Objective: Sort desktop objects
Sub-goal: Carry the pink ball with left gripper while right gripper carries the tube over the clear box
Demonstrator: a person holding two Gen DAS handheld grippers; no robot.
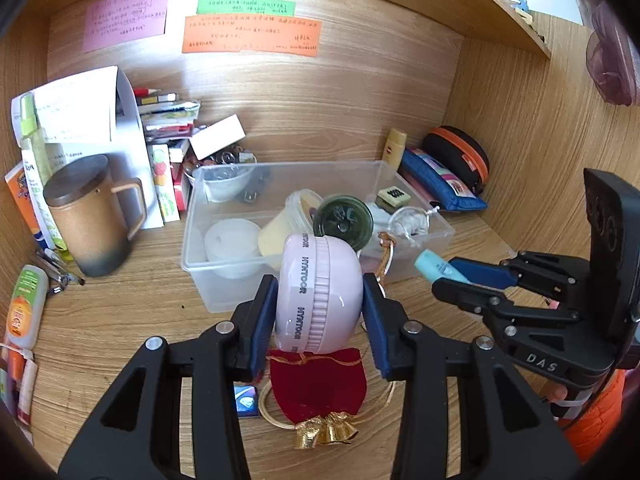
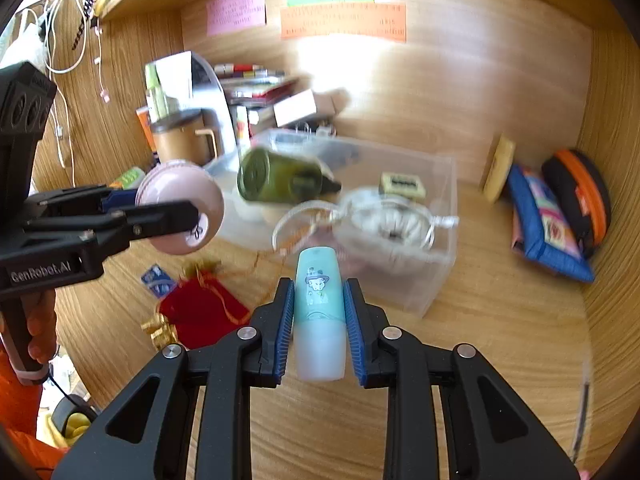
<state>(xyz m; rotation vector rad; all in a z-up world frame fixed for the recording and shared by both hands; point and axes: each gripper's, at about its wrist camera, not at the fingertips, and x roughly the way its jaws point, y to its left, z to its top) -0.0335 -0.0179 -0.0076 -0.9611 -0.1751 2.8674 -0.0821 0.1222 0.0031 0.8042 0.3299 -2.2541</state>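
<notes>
My left gripper (image 1: 320, 300) is shut on a round pink case (image 1: 318, 292) and holds it above the desk, just in front of a clear plastic box (image 1: 192, 240). The case also shows in the right wrist view (image 2: 180, 206). My right gripper (image 2: 318, 300) is shut on a small light-blue tube (image 2: 319, 312), held near the box's front right corner; it also shows in the left wrist view (image 1: 438, 268). The box (image 2: 440, 276) holds a green bottle (image 2: 276, 176), a cream jar (image 1: 288, 224), a white lid (image 1: 232, 240) and a white pouch (image 2: 388, 224).
A red velvet pouch (image 1: 318, 388) with gold bells and a small blue card (image 1: 245, 400) lie on the desk under my left gripper. A brown lidded mug (image 1: 90, 220) and stacked items stand at the left. A blue pouch (image 1: 440, 180) and black-orange case (image 1: 460, 156) lie at the right.
</notes>
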